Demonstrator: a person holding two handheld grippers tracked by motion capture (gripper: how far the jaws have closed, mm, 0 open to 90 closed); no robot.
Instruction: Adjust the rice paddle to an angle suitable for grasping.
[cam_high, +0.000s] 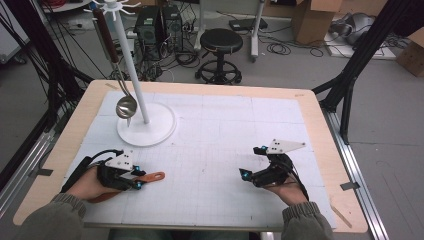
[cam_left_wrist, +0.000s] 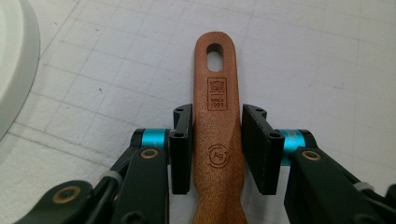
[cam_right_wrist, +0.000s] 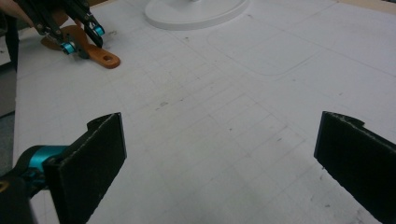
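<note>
- White gridded mat (cam_high: 225, 150) covers the wooden table (cam_high: 320, 145).
- White stand (cam_high: 145, 127) at the mat's far left carries a hanging metal ladle (cam_high: 126, 106).
- Wooden spatula handle (cam_left_wrist: 217, 130) lies flat on the mat, near left.
- Left gripper (cam_left_wrist: 217, 149) straddles that handle; the left pad touches it, the right pad is just clear.
- Right gripper (cam_right_wrist: 219, 163) hovers wide open with nothing between its pads.

Left gripper (cam_high: 137, 176) and right gripper (cam_high: 252, 162): black linkages, cyan collars, brass pivots, grey three-cornered top plates. Black cables trail. Sleeves olive-grey, ribbed cuffs.
</note>
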